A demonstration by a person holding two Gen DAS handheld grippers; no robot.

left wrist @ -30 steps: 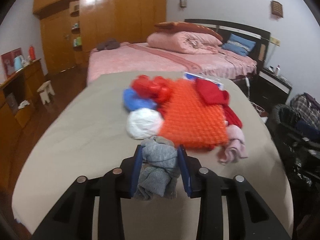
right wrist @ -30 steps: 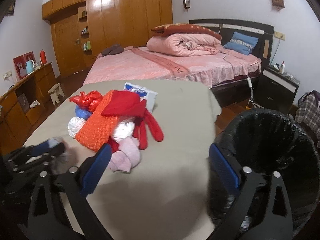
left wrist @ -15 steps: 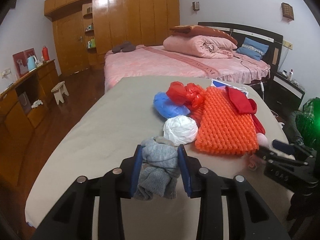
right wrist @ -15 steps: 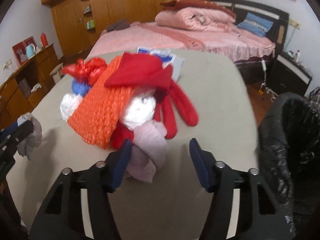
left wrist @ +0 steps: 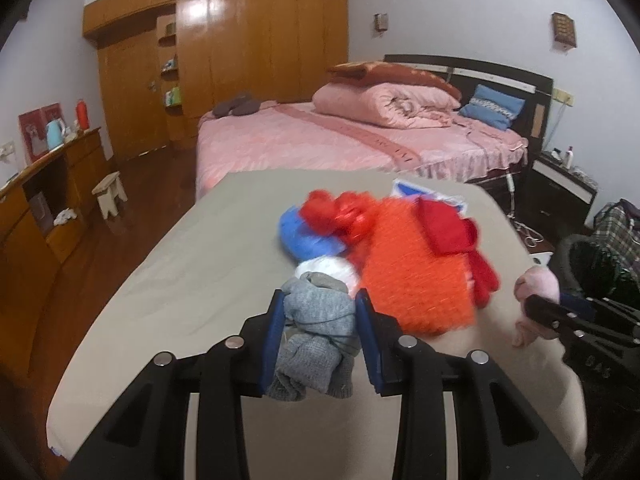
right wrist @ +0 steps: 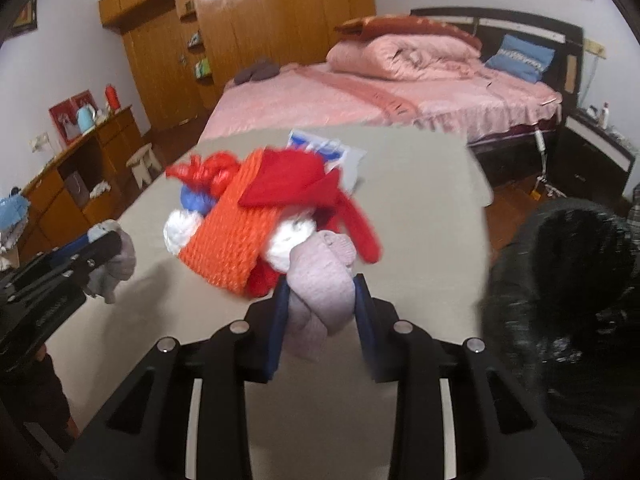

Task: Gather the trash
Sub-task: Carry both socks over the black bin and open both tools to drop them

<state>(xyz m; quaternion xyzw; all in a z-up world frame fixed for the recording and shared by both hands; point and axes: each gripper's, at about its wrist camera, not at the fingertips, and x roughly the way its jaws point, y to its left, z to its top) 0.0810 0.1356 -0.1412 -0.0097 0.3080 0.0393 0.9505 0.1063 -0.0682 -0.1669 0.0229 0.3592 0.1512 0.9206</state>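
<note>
The right gripper (right wrist: 320, 312) has just closed on the pink sock (right wrist: 320, 276), lower centre, while the left gripper (left wrist: 320, 324) clamps the grey sock (left wrist: 316, 332); both look ready for the bin (right wrist: 576, 280).

The left gripper (left wrist: 320, 320) was clamped on a grey sock bundle (left wrist: 316, 336) above the beige table (left wrist: 192, 280). Beyond it lay a white wad (left wrist: 332, 272), an orange knit piece (left wrist: 412, 272) and blue and red items. At right, the right gripper (left wrist: 540, 308) pinched a pink sock (left wrist: 538, 286) near the black-lined bin (left wrist: 592, 264)
</note>
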